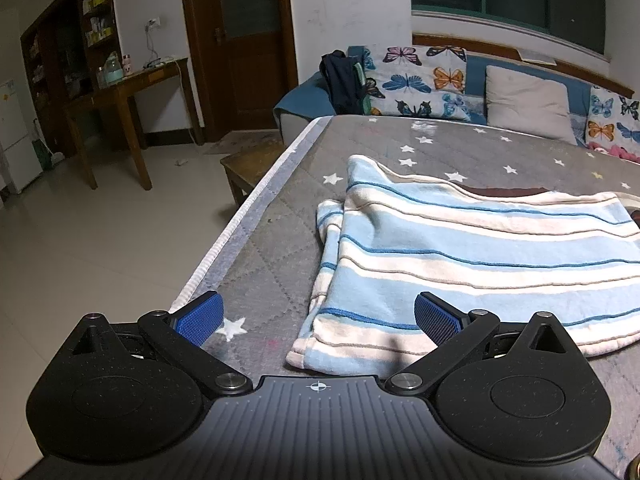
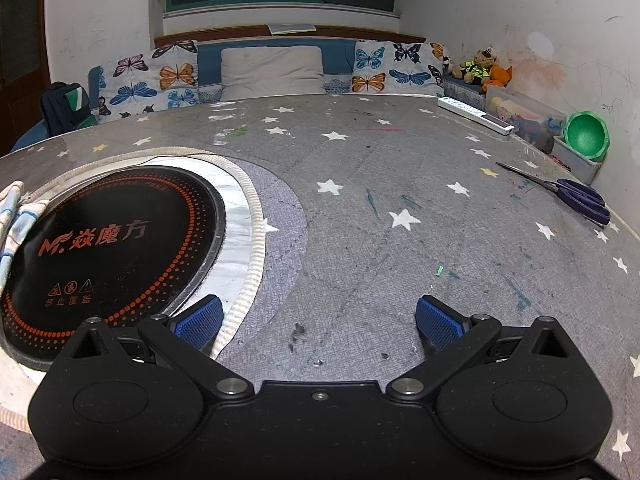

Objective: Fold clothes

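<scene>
1. L gripper point(image 1: 318, 318): jaws wide, empty, low over near corner of striped garment point(image 1: 460, 248), prob lining up a grab.
2. Garment lies part-folded on starred table cover point(image 1: 272, 248), near edge.
3. R gripper point(image 2: 319, 322): jaws wide, empty, parked over bare cover beside hotplate point(image 2: 108, 248), clear of cloth.

Striped garment point(image 1: 460, 248) runs off the frame's right edge.

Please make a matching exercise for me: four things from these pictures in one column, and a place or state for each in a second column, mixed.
1. striped garment
2. scissors
3. left gripper
4. green bowl

a. jaws open, empty
b. inside a clear bin by the wall
c. lying partly folded on the star-patterned cover
d. lying flat near the table's right edge

Pairs: 1-c, 2-d, 3-a, 4-b
</scene>
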A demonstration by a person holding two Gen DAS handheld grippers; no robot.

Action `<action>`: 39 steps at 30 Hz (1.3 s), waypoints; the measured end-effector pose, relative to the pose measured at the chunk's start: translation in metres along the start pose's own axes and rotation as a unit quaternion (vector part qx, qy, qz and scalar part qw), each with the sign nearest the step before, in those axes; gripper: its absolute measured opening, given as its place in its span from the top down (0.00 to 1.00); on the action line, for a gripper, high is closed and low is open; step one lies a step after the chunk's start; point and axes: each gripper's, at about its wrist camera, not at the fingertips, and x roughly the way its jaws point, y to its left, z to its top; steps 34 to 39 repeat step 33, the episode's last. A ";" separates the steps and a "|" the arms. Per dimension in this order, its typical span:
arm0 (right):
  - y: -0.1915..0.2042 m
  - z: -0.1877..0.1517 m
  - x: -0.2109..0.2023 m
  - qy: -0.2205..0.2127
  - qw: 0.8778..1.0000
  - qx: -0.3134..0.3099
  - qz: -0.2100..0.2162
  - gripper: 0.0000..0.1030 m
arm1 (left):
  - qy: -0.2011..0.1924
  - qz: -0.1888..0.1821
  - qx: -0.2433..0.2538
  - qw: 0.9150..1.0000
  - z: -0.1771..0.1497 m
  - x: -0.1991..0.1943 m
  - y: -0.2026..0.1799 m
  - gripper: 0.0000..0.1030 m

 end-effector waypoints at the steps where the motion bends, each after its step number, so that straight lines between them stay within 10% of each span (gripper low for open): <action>1: 0.001 0.000 0.000 0.000 1.000 0.000 0.000 0.00 | -0.001 -0.001 0.000 1.000 0.000 -0.001 0.000 0.00; 39: -0.004 0.001 0.000 0.000 1.000 0.000 0.000 0.00 | -0.018 0.007 0.013 1.000 0.008 0.005 -0.002 0.00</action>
